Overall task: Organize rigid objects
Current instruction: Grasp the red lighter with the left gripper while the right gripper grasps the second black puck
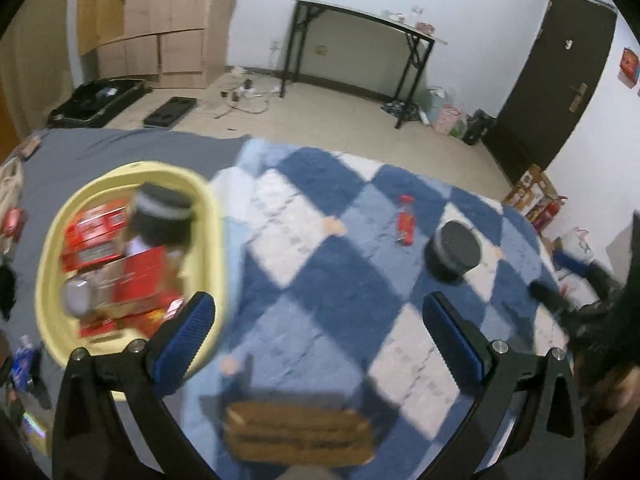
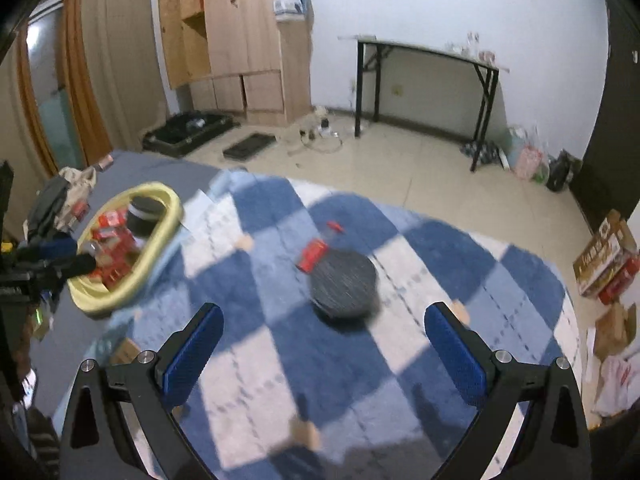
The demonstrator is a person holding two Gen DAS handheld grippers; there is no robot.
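Left view: a brown box (image 1: pixel 298 434) lies nearest, under the left tool (image 1: pixel 320 344), whose jaws are spread wide with nothing between them. The yellow basket (image 1: pixel 216 216) to its left is already packed with red boxes (image 1: pixel 96 236) and a black jar (image 1: pixel 162 216). Another jar (image 1: pixel 454 250) and a red packet (image 1: pixel 406 220) wait loose on the checkered mat (image 1: pixel 320 280).

Right view: the right tool (image 2: pixel 324 348) gapes empty too, with that jar (image 2: pixel 344 284) just ahead, likely the next pick. The basket (image 2: pixel 160 232) sits off left.
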